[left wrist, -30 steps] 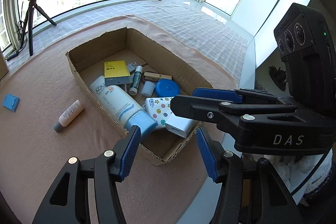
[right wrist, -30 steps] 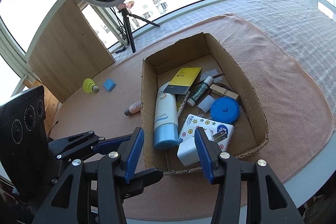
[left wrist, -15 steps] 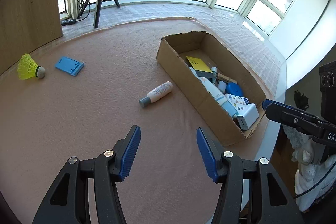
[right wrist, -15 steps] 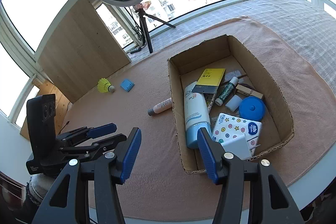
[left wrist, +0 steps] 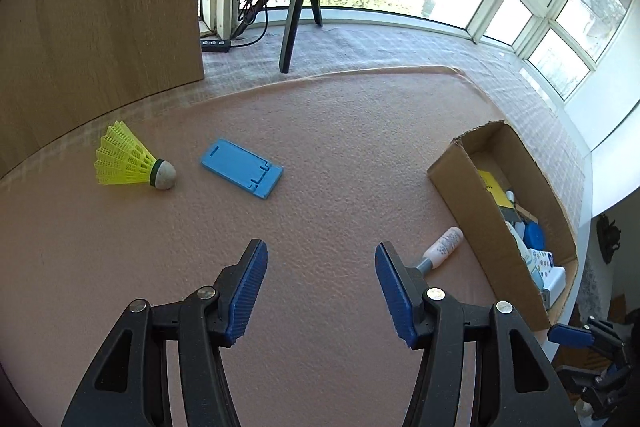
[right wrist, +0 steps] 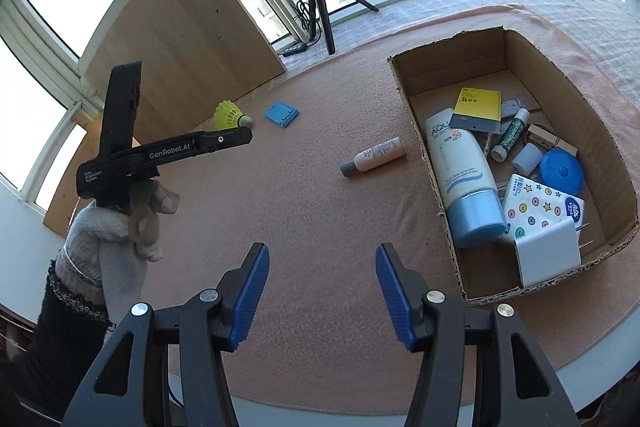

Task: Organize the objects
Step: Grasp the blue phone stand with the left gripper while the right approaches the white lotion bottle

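On the pink mat lie a yellow shuttlecock (left wrist: 134, 167), a blue phone stand (left wrist: 242, 169) and a small white bottle with a grey cap (left wrist: 442, 247). My left gripper (left wrist: 320, 267) hovers open over bare mat, with the bottle just right of its right finger. The cardboard box (right wrist: 424, 147) holds a sunscreen tube (right wrist: 460, 179), a yellow card (right wrist: 478, 107), a blue round tin (right wrist: 560, 171) and a tissue pack (right wrist: 540, 207). My right gripper (right wrist: 322, 267) stands open and empty left of the box, near the table's front edge. The right wrist view also shows the bottle (right wrist: 374, 159), shuttlecock (right wrist: 232, 115) and left gripper (right wrist: 246, 137).
A wooden board (left wrist: 100, 7) leans at the back left. A ring light on a black tripod (left wrist: 296, 11) stands behind the mat with a power strip (left wrist: 216, 45) beside it. A gloved hand (right wrist: 116, 227) holds the left gripper. The table edge (right wrist: 580, 347) runs close by at the front.
The left gripper swung left, away from the box, to the open mat; shuttlecock and phone stand came into its view. The right gripper drifted left, so the box now sits at its right.
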`<control>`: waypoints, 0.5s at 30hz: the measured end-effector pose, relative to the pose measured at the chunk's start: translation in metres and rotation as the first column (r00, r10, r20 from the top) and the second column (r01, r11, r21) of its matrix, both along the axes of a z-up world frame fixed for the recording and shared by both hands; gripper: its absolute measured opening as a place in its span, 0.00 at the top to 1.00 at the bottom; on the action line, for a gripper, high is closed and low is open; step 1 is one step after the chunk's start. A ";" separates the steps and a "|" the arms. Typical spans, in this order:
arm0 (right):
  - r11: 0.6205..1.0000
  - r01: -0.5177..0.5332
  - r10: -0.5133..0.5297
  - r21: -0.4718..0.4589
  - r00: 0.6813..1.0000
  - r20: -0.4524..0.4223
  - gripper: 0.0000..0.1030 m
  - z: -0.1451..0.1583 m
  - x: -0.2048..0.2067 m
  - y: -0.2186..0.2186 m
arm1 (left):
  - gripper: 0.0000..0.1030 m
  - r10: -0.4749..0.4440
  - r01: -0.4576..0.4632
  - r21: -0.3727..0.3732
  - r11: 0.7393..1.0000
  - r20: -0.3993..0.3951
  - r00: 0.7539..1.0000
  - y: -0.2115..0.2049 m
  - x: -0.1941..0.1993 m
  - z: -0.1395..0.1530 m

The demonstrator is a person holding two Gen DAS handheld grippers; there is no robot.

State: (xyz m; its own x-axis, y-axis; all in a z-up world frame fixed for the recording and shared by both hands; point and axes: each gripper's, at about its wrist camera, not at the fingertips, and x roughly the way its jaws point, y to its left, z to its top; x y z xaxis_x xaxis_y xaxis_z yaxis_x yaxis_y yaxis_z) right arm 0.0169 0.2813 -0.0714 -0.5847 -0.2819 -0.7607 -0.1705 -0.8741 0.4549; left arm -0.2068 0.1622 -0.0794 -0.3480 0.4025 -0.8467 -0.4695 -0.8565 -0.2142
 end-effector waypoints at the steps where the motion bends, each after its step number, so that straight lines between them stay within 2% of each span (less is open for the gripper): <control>1: 1.000 -0.001 0.001 -0.001 1.000 0.007 0.50 -0.002 -0.003 -0.002 | 0.42 0.007 -0.007 -0.014 1.000 -0.004 1.000 0.001 -0.012 -0.002; 8: 0.999 -0.036 0.036 -0.002 0.998 0.059 0.50 -0.020 -0.023 -0.014 | 0.42 0.056 -0.054 -0.070 0.996 0.022 0.998 0.014 -0.094 -0.027; 15: 0.999 -0.033 0.034 -0.018 0.994 0.100 0.50 -0.034 -0.038 -0.016 | 0.42 0.080 -0.071 -0.153 0.986 0.049 0.996 0.029 -0.146 -0.064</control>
State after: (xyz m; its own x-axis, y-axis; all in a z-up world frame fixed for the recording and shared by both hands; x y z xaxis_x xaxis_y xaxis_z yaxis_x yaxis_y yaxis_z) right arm -0.0210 0.2650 -0.1057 -0.4957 -0.3129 -0.8101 -0.1865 -0.8727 0.4512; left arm -0.3527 0.1908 -0.1435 -0.3244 0.2431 -0.9142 -0.3936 -0.9135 -0.1032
